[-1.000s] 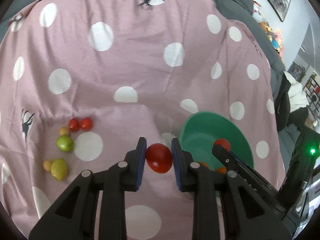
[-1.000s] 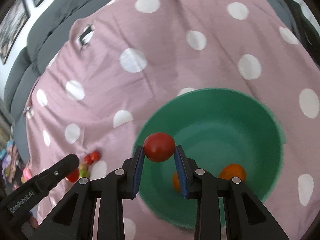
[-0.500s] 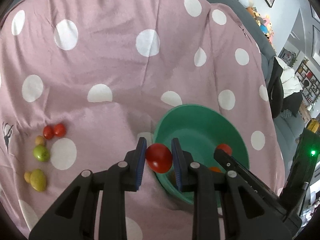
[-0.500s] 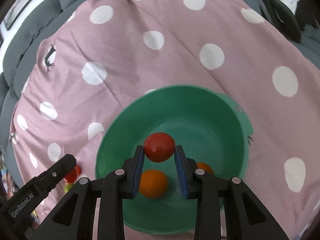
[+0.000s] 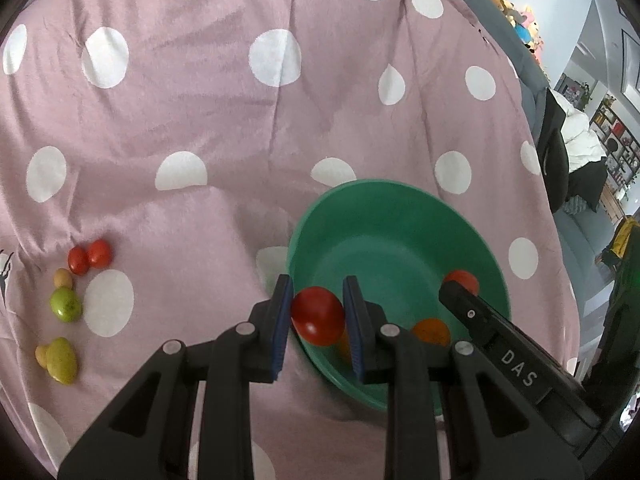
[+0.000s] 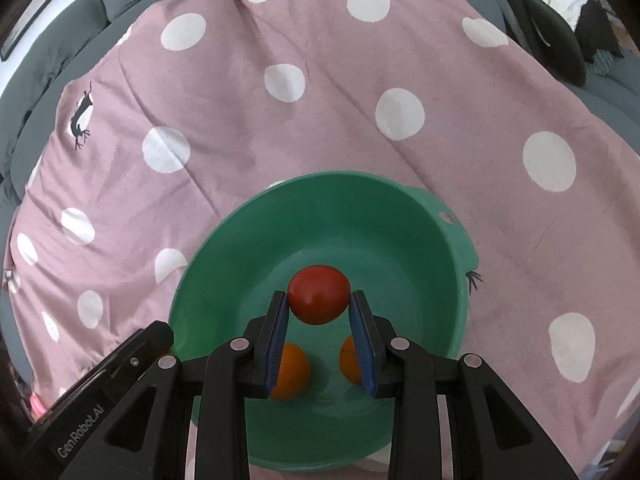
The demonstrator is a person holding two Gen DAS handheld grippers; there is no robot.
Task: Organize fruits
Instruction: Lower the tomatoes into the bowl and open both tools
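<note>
A green bowl [image 5: 400,216] [image 6: 320,200] sits on the pink dotted cloth. My left gripper [image 5: 318,314] is shut on a red tomato [image 5: 317,315], held at the bowl's near left rim. Over the bowl's middle, my right gripper [image 6: 319,306] is shut on another red tomato [image 6: 319,294]. Two orange fruits [image 6: 290,372] [image 5: 431,331] lie in the bowl beneath it. The right gripper's finger and its tomato [image 5: 461,280] show in the left wrist view. Loose fruit lies far left on the cloth: two small red tomatoes [image 5: 89,257], a green fruit [image 5: 65,304], a yellow-green one [image 5: 61,360].
The cloth [image 5: 200,120] covers a grey sofa [image 6: 48,64]. Dark and white clothing [image 6: 560,4] is piled at the back right. The left gripper's finger [image 6: 120,364] reaches in at the lower left of the right wrist view.
Both grippers carried their tomatoes toward the bowl. The left one came from over the cloth to the bowl's rim; the right one went from the rim to over the middle.
</note>
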